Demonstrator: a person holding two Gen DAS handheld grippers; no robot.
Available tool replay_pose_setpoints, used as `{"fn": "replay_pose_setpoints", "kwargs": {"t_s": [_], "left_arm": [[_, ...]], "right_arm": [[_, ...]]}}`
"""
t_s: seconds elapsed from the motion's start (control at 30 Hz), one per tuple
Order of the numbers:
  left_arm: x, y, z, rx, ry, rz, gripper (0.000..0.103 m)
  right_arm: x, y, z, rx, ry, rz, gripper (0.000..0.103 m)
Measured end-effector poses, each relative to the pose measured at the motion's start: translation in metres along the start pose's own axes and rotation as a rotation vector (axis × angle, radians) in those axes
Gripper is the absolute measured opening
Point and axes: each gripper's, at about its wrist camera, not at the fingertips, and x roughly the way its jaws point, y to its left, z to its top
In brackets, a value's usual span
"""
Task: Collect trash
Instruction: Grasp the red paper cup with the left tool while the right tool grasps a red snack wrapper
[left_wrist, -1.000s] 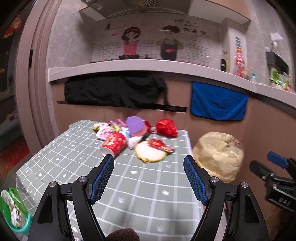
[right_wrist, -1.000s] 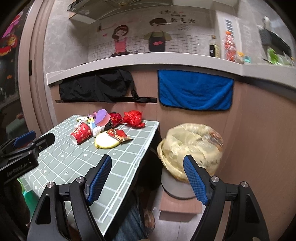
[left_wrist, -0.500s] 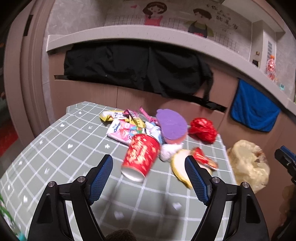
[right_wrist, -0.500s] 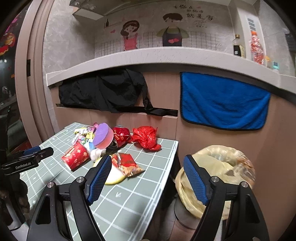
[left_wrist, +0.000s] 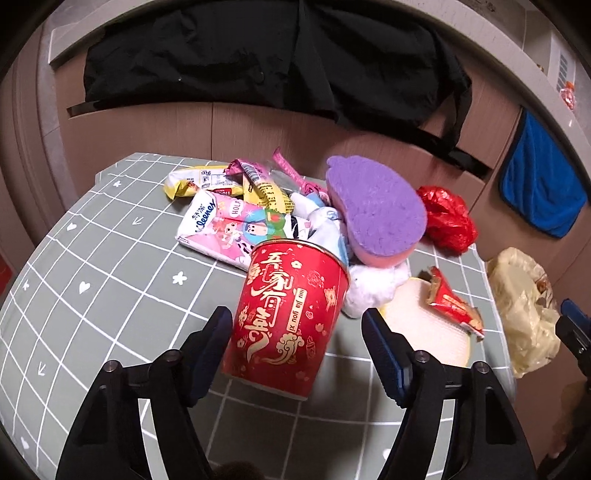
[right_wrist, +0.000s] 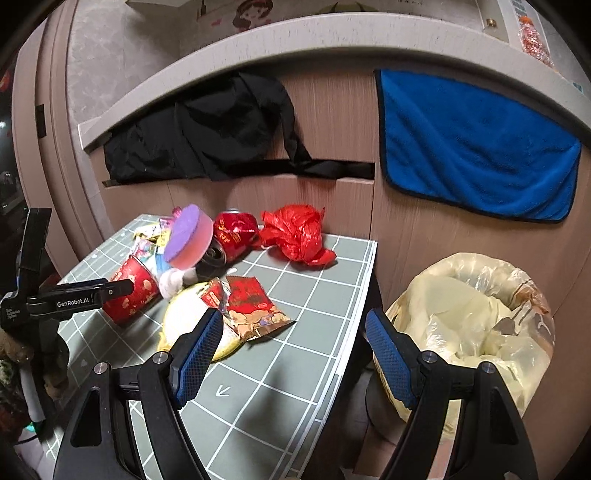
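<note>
The table (left_wrist: 92, 295) carries the heaped trash; the lined bin (right_wrist: 476, 325) stands just beside its edge, mouth open to receive it; the left hand-held gripper (left_wrist: 297, 345) straddles the tipped red paper cup (left_wrist: 288, 314), jaws wide, likely for grasping; the right hand-held gripper (right_wrist: 295, 354) hangs wide, empty.

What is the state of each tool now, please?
Left tool: open, its fingers on either side of the red paper cup, not shut on it.
Right tool: open, holding nothing.
</note>
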Motion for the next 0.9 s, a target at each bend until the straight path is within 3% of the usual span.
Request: {"fn": "replay_pose_setpoints", "kwargs": {"t_s": [0.23, 0.53, 0.63, 0.77, 0.9], "left_arm": [[0.019, 0.015, 0.000, -0.075, 0.074, -0.034, 0.064], [-0.039, 0.036, -0.014, -0.105, -0.012, -0.068, 0.062], [-0.056, 0.039, -0.023, -0.108, -0.034, -0.034, 0.062], [-0.073, 0.043, -0.035, -0.116, -0.078, 0.067, 0.062], [-0.079, 0.048, -0.041, -0.137, -0.090, 0.064, 0.062]], "right_arm": [[0.019, 0.010, 0.003, -0.018, 0.036, 0.032, 0.077], [0.043, 0.041, 0.002, -0.093, 0.119, 0.094, 0.077], [0.052, 0.050, 0.004, -0.126, 0.126, 0.100, 0.075], [0.075, 0.057, 0.008, -0.159, 0.143, 0.089, 0.066], [0.097, 0.059, 0.006, -0.174, 0.177, 0.070, 0.058]]}}
